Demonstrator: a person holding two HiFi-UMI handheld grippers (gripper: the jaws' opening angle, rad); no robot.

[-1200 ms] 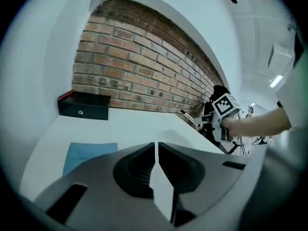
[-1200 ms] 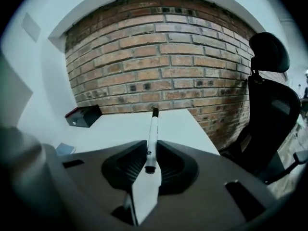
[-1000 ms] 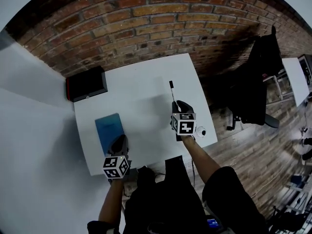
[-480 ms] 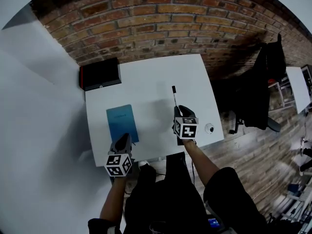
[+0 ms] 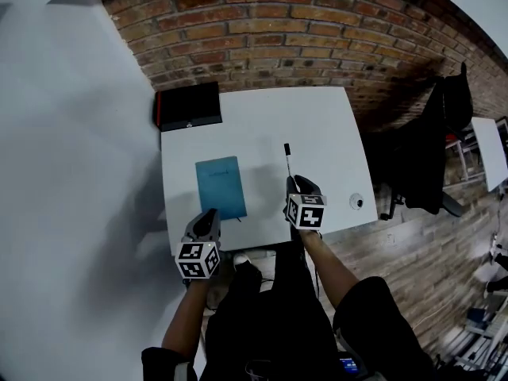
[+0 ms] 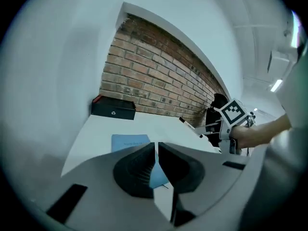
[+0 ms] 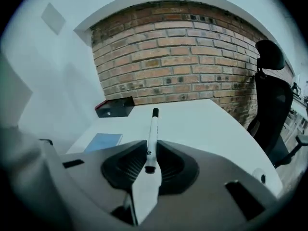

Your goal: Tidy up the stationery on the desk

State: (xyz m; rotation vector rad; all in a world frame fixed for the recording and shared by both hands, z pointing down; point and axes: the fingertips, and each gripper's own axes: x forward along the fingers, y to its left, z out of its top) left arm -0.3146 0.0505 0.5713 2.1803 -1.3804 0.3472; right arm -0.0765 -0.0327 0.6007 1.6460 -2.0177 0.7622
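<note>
1. On the left side of the white desk [image 5: 317, 125], the left gripper [image 5: 208, 215] is seen with its jaws closed on nothing, just short of the near edge of the flat blue notebook [image 5: 221, 187]. The book could be pushed askew if the closed tips were driven into it.
2. Further right, the white marker pen with a black cap [image 5: 289, 161] is clamped by its rear end between the jaws of the right gripper [image 5: 299, 182], with most of its length jutting forward above the desk. Held so far back, it could pivot or slip out if knocked.
3. Near the right edge, a small round white object [image 5: 356, 201] could be swept off by a careless pass.
4. One container is seen, the black box with a red edge [image 5: 188, 105] at the far left corner. Its lid appears shut, and nothing of its contents is shown.
</note>
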